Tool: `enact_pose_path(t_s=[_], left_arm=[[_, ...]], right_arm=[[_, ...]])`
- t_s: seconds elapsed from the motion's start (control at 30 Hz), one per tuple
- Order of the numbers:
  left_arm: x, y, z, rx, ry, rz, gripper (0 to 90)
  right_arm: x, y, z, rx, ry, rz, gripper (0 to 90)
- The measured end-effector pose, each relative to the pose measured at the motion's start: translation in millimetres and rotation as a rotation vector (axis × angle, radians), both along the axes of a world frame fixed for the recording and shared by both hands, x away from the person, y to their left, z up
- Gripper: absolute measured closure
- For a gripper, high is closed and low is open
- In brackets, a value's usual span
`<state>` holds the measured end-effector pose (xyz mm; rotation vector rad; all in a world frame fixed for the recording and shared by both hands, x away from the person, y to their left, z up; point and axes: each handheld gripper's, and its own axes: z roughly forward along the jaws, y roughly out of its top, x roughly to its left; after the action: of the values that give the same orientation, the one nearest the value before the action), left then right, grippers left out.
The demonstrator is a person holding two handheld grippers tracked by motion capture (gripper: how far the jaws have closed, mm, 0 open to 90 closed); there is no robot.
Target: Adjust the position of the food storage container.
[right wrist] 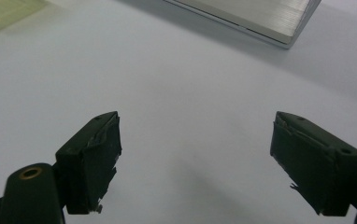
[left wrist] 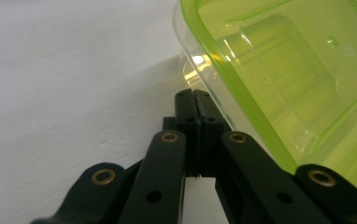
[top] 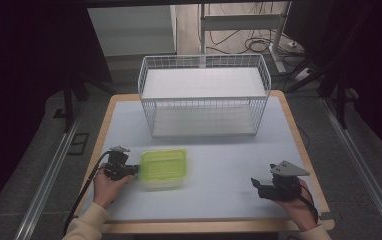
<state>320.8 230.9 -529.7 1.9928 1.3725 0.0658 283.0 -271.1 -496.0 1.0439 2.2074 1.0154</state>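
A clear plastic container with a lime-green lid [top: 163,167] lies on the pale table mat, left of centre. My left gripper [top: 135,170] is at its left edge, held level. In the left gripper view the jaws [left wrist: 194,95] are pressed together with nothing between them. Their tips rest beside the container's clear wall [left wrist: 284,70], close to a corner. My right gripper [top: 260,188] sits near the front right of the mat, far from the container. Its jaws [right wrist: 195,140] stand wide apart over bare mat. A corner of the green lid [right wrist: 3,11] shows at the far left of that view.
A white wire basket [top: 204,112] with a flat pale floor stands at the back middle of the table, and its base [right wrist: 256,18] shows in the right gripper view. The mat [top: 219,200] has a wooden border. Cables and stand legs lie on the floor beyond.
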Motion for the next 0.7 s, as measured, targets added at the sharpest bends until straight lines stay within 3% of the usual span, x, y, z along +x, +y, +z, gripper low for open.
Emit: enact_pose_path(t_s=[0.1, 0.2, 0.7], left_arm=[[1.0, -6.4, 0.1, -0.016, 0.006, -0.009, 90.0], [1.3, -14.7, 1.5, 0.004, 0.000, -0.025, 90.0], [12.1, -52.9, 2.4, 0.000, -0.001, -0.069, 90.0]], right_arm=[[0.0, 0.0, 0.1, 0.000, 0.000, 0.000, 16.6], [0.1, -0.5, 0.1, 0.000, 0.000, 0.000, 16.6], [-0.3, 0.1, 0.2, -0.001, -0.001, 0.005, 16.6]])
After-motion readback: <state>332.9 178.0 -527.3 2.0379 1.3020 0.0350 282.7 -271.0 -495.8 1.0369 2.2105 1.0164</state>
